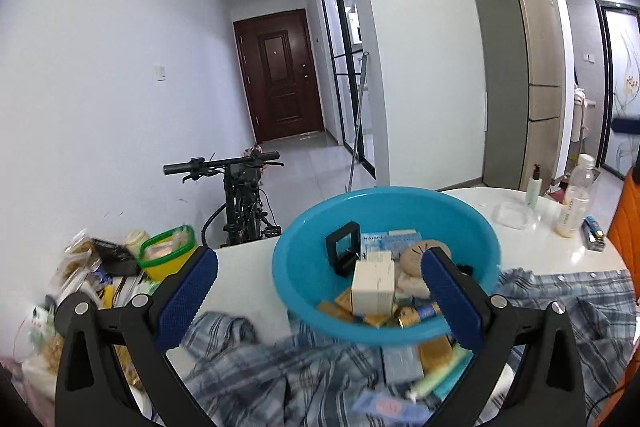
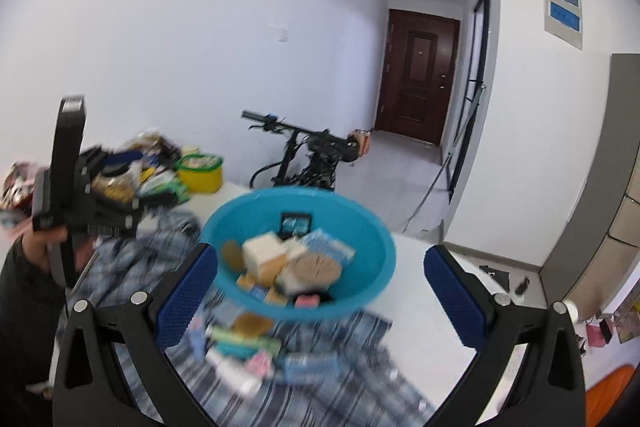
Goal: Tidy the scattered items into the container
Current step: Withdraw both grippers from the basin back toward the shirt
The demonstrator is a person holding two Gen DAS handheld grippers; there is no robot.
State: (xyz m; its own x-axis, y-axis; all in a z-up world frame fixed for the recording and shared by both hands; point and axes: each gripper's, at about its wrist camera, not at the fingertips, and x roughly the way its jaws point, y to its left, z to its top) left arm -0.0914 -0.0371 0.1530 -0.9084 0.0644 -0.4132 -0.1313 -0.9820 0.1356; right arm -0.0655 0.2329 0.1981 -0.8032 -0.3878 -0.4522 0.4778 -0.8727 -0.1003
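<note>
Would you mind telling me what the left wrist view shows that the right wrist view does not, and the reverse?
Only the left wrist view shows the pump bottle, the capped plastic bottle and the clear lidded box at the far end of the white table. Only the right wrist view shows the left gripper from outside, held up by a hand. Both show the blue basin holding small boxes, loose items on the plaid shirt in front, the yellow tub, the bicycle and the brown door. Each view's own jaws stand open.

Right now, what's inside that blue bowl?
The blue basin holds a white box, a black frame, a tan round piece and small packets. Anything beneath them is hidden.
</note>
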